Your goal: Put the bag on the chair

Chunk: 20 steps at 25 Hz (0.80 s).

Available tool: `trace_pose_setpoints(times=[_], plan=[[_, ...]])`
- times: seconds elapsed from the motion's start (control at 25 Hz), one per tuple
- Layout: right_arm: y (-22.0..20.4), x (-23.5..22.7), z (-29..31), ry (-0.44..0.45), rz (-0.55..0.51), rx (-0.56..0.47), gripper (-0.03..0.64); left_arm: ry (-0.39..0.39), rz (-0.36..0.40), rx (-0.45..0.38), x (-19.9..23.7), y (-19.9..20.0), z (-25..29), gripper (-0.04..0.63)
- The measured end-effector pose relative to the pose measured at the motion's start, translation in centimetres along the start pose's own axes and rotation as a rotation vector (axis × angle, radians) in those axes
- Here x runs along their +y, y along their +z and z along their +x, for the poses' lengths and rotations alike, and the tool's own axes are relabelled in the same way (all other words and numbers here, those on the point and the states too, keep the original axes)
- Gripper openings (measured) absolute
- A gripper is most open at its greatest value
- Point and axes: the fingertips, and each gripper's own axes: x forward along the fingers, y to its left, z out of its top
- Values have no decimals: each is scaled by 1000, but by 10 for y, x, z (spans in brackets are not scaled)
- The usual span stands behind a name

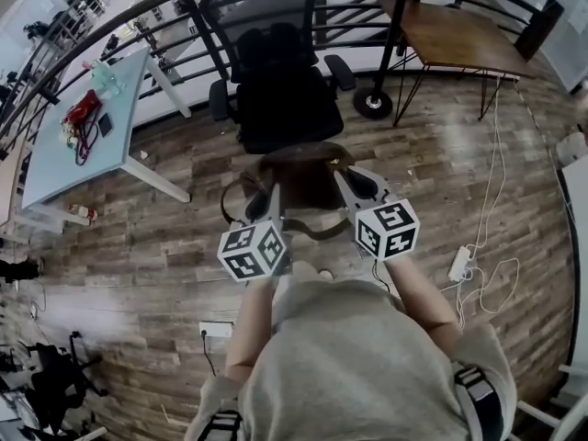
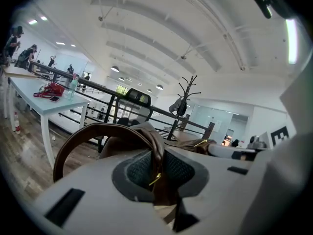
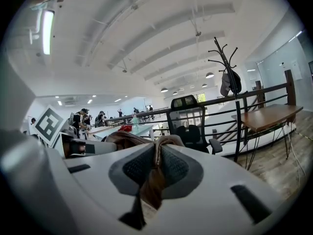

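It was an open-plan office. A black mesh office chair (image 1: 280,72) stood on wood-plank flooring (image 1: 165,237) between a pale blue desk (image 1: 78,145) and a wooden table (image 1: 459,35). A black metal railing (image 3: 266,88) ran behind them, beside a coat stand (image 3: 226,67). A power strip (image 1: 458,264) trailed cables, and people (image 3: 80,117) stood around distant desks.

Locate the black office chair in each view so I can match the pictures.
Head view: the office chair is at top centre, just beyond the bag.
Left gripper view: centre, with its headrest showing above the bag's handle.
Right gripper view: right of centre, above the jaws.
Shared landmark: the coat stand, to the right of the chair in every view.
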Motion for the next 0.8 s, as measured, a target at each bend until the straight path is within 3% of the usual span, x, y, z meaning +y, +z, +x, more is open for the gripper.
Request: trace_pose_setpoints(times=[0.4,0.8], plan=[[8,-11,29,29,34,8,32,8,-20,-1,15,10,20,49],[17,-40,91,6,64,22,32,-13,-29,18,47,33,85,49]])
